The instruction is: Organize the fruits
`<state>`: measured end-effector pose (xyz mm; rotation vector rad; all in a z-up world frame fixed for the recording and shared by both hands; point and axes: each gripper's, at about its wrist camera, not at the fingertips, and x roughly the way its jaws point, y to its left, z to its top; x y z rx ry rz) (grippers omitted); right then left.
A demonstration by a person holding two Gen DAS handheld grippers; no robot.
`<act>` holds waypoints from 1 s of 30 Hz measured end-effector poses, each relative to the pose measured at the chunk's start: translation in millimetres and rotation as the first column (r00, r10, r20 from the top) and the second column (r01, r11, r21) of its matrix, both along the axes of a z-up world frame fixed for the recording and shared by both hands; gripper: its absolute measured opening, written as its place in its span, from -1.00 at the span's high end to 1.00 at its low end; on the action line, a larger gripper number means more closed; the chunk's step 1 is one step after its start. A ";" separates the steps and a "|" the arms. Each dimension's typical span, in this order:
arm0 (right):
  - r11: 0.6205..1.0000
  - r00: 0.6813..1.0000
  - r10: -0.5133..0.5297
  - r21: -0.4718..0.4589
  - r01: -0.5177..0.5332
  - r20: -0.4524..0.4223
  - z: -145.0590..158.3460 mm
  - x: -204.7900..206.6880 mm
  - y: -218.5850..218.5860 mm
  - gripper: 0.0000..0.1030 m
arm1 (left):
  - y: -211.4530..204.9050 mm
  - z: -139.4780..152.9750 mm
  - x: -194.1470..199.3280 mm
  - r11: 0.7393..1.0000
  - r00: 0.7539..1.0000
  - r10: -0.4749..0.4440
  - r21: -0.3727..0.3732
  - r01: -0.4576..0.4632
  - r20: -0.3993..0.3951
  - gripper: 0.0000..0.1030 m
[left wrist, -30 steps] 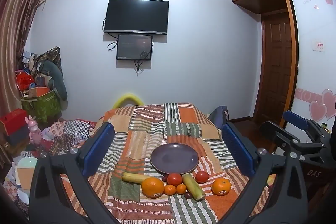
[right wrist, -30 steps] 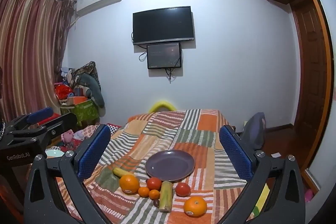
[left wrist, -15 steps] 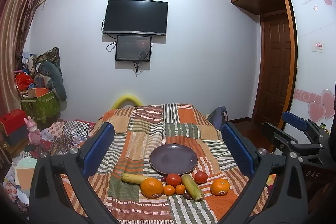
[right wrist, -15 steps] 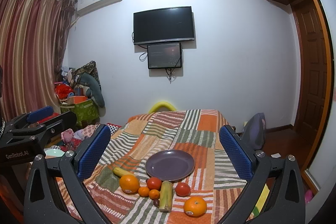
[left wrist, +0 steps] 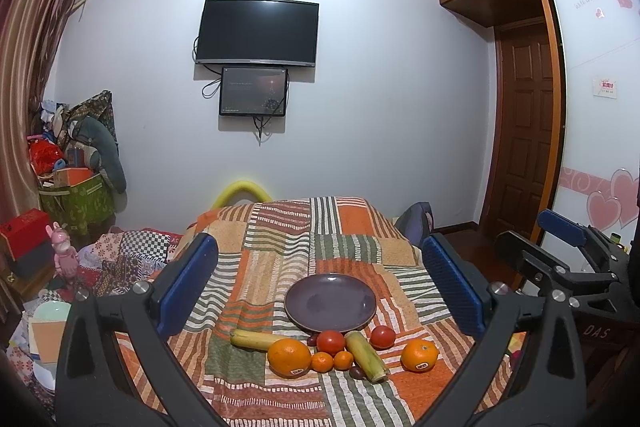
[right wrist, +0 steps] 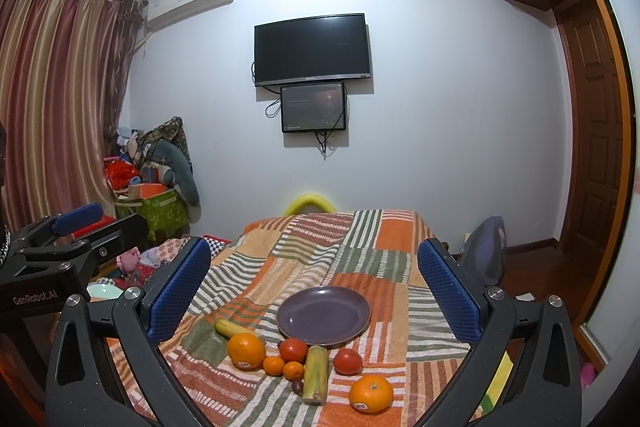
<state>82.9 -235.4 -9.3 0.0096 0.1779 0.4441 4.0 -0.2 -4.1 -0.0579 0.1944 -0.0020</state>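
An empty purple plate (left wrist: 330, 302) (right wrist: 323, 315) lies on a striped patchwork cloth (left wrist: 280, 243). In front of it lie a banana (left wrist: 252, 339), two big oranges (left wrist: 289, 356) (left wrist: 419, 355), two tomatoes (left wrist: 330, 341) (left wrist: 382, 336), two small tangerines (left wrist: 322, 361), a corn cob (left wrist: 366, 355) and a dark plum (left wrist: 357, 372). My left gripper (left wrist: 320, 287) is open and empty, well back from the fruit. My right gripper (right wrist: 314, 291) is open and empty too. Each gripper shows at the edge of the other's view.
The cloth-covered table (right wrist: 360, 235) runs toward the far wall with a TV (left wrist: 258, 33). Piled boxes and toys (left wrist: 76, 187) stand at the left. A wooden door (left wrist: 524, 131) and wardrobe are at the right. A bag (right wrist: 486, 247) sits by the table's right edge.
Both views have shifted only slightly; the fruit and plate have not moved, and both grippers stay open.
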 end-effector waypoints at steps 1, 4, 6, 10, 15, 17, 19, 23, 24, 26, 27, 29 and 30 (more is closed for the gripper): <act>1.000 1.000 0.000 0.000 0.000 0.000 0.4 -0.7 0.1 -1.00 | 0.1 0.0 0.0 1.000 1.000 0.001 0.000 -0.001 0.001 -1.00; 1.000 1.000 0.001 0.000 -0.001 0.000 0.2 -0.8 0.2 -1.00 | 0.2 -0.2 0.3 1.000 1.000 0.001 -0.001 -0.001 0.000 -1.00; 1.000 1.000 0.002 -0.002 -0.002 0.002 0.2 -1.7 0.7 -1.00 | -0.2 -0.2 0.5 1.000 1.000 0.002 0.000 -0.002 0.000 -1.00; 1.000 1.000 0.003 -0.001 -0.003 0.002 0.3 -1.7 0.4 -1.00 | -0.6 -1.2 1.1 1.000 1.000 0.000 0.000 0.000 -0.005 -1.00; 1.000 1.000 0.001 0.001 -0.001 0.000 -0.1 -0.1 0.4 -1.00 | -0.3 -0.3 1.8 1.000 1.000 0.000 0.001 0.000 -0.007 -1.00; 1.000 1.000 -0.002 0.003 0.002 -0.001 -0.6 0.6 0.6 -1.00 | -0.1 0.1 2.0 1.000 1.000 0.000 0.001 0.000 -0.007 -1.00; 1.000 1.000 -0.004 0.005 0.004 -0.003 -0.5 1.4 0.4 -1.00 | 0.0 0.4 2.0 1.000 1.000 0.000 0.002 0.000 -0.007 -1.00; 1.000 1.000 -0.009 0.008 0.009 -0.003 -1.6 2.9 -0.6 -1.00 | -1.2 1.2 2.1 1.000 1.000 -0.001 0.007 0.001 -0.006 -1.00; 1.000 1.000 -0.008 0.010 0.008 -0.004 -1.3 3.1 -1.1 -1.00 | -1.6 1.7 2.1 1.000 1.000 -0.001 0.008 0.001 -0.006 -1.00; 1.000 1.000 -0.009 0.011 0.009 -0.004 -1.2 3.3 -1.3 -1.00 | -1.9 2.0 2.1 1.000 1.000 -0.002 0.009 0.002 -0.004 -1.00; 1.000 1.000 -0.010 0.011 0.010 -0.003 -1.3 3.6 -1.3 -1.00 | -2.0 1.8 1.8 1.000 1.000 -0.002 0.009 0.002 -0.004 -1.00; 1.000 1.000 -0.009 0.011 0.009 -0.003 -1.9 3.7 -2.0 -1.00 | -2.2 1.8 1.8 1.000 1.000 -0.001 0.009 0.001 -0.004 -1.00; 1.000 1.000 -0.010 0.010 0.010 -0.003 -2.1 3.8 -2.1 -1.00 | -2.2 1.8 1.9 1.000 1.000 -0.001 0.009 0.001 -0.004 -1.00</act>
